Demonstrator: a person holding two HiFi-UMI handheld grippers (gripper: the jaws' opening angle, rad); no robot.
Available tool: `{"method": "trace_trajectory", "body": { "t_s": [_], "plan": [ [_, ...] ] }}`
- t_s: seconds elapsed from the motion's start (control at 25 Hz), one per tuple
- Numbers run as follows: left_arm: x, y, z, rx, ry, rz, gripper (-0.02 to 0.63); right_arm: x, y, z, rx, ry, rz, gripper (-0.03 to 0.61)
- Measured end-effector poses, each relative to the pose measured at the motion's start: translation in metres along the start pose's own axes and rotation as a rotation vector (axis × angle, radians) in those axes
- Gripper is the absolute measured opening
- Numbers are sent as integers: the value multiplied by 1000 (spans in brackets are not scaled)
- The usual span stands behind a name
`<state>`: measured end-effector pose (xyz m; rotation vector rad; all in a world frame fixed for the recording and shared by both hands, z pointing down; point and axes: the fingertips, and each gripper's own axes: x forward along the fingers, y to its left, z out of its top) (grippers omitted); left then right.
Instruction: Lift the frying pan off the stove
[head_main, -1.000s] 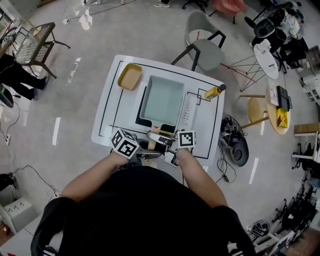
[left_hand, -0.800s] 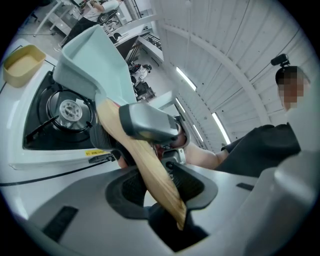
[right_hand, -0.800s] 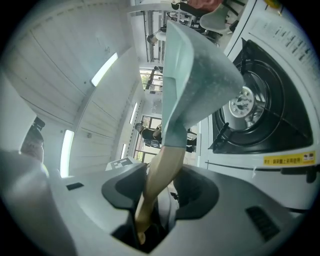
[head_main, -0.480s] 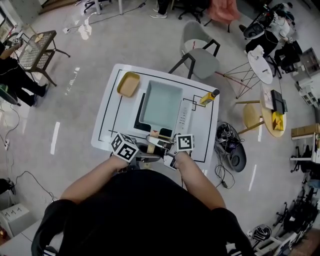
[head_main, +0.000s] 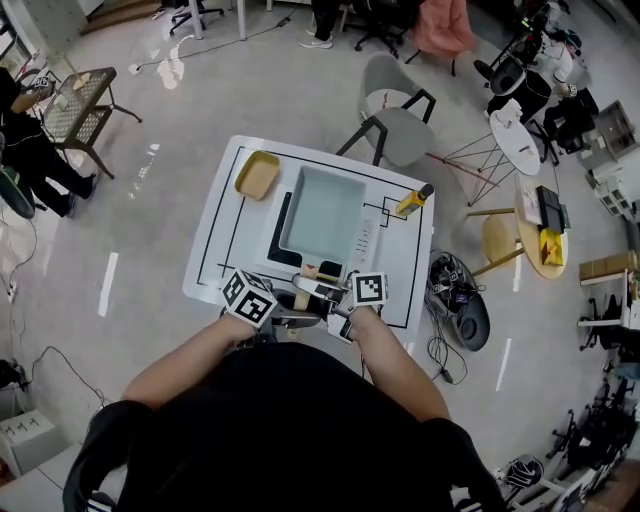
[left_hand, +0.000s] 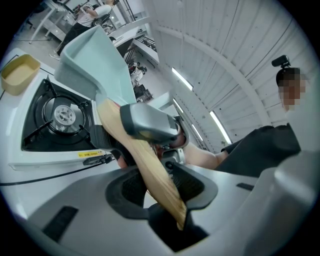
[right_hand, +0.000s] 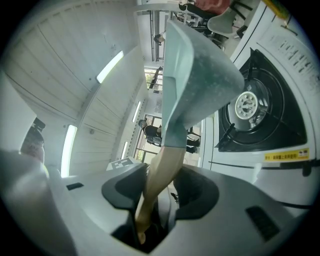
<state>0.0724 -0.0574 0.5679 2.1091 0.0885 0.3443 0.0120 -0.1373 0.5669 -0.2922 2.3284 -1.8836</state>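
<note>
A pale teal square frying pan (head_main: 322, 208) hangs tilted above the black stove (head_main: 283, 225) on the white table. Its wooden handle (head_main: 303, 290) points toward me. In the left gripper view the handle (left_hand: 145, 165) runs between the pads of my left gripper (left_hand: 160, 186), which is shut on it, and the pan (left_hand: 97, 60) is clear of the burner (left_hand: 62, 114). My right gripper (right_hand: 159, 192) is shut on the same handle (right_hand: 161, 172) closer to the pan (right_hand: 195, 75), with the bare burner (right_hand: 247, 107) to its right. In the head view, both grippers (head_main: 290, 303) (head_main: 328, 296) meet at the table's near edge.
A yellow dish (head_main: 258, 175) sits at the table's far left corner, and a yellow bottle (head_main: 413, 200) lies at the far right. The stove's control strip (head_main: 370, 235) runs along its right side. A grey chair (head_main: 400, 110) stands beyond the table (head_main: 225, 250).
Both grippers keep their hold on the pan's handle. The head view has shifted a little, and the pan and hands stay about where they were.
</note>
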Motion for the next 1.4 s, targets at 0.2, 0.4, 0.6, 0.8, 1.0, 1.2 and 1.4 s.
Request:
{"method": "trace_trajectory", "body": {
  "t_s": [0.2, 0.4, 0.6, 0.8, 1.0, 1.2, 1.4],
  "plan": [
    [-2, -1, -3, 0, 0, 0, 152, 0, -4, -4, 6, 5, -18, 176],
    [-1, -2, -4, 4, 6, -1, 152, -1, -5, -5, 6, 5, -16, 176],
    [-1, -3, -3, 7, 9, -1, 152, 1, 5, -2, -12, 10, 15, 175],
    [0, -2, -1, 8, 10, 1, 152, 1, 5, 0, -6, 8, 17, 175],
    [-2, 0, -3, 8, 12, 0, 152, 2, 2, -2, -9, 9, 13, 175],
    [-2, -1, -2, 6, 13, -2, 152, 1, 0, -2, 8, 6, 6, 175],
    [2, 2, -2, 2, 12, -4, 152, -3, -6, -1, 10, 7, -3, 175]
  ]
}}
